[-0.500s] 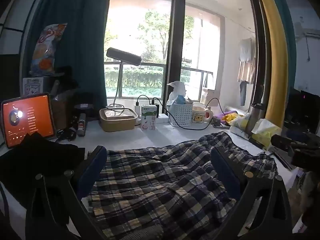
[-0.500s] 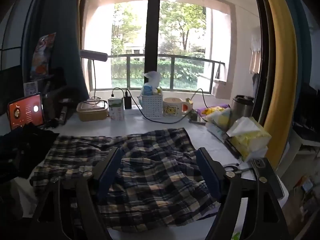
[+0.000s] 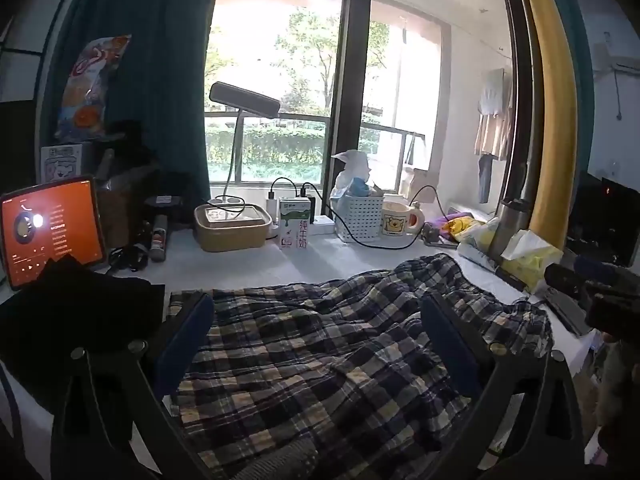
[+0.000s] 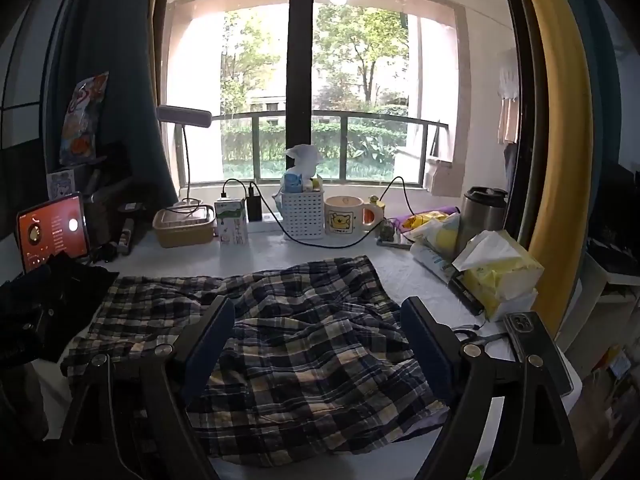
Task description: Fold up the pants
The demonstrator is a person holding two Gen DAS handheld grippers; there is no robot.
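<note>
Dark blue and cream plaid pants (image 3: pixel 328 380) lie crumpled and spread across the white table (image 4: pixel 400 276). My left gripper (image 3: pixel 316 336) hovers over their left half, jaws wide apart, nothing between the blue pads. Over the right half of the pants (image 4: pixel 304 364) my right gripper (image 4: pixel 320 336) is likewise open and empty. The pants' grey waistband shows at the bottom edge of the left wrist view. In that same view the dark body of the right gripper pokes in at the far right.
A black cloth (image 3: pixel 80 320) and a lit tablet (image 3: pixel 48 232) sit left of the pants. Along the window stand a lunch box (image 3: pixel 230 228), milk carton (image 3: pixel 294 222), white basket (image 4: pixel 302 214) and mug (image 4: pixel 346 216). On the right lie a tissue pack (image 4: pixel 500 272), phone (image 4: pixel 532 344) and scissors (image 4: pixel 476 336).
</note>
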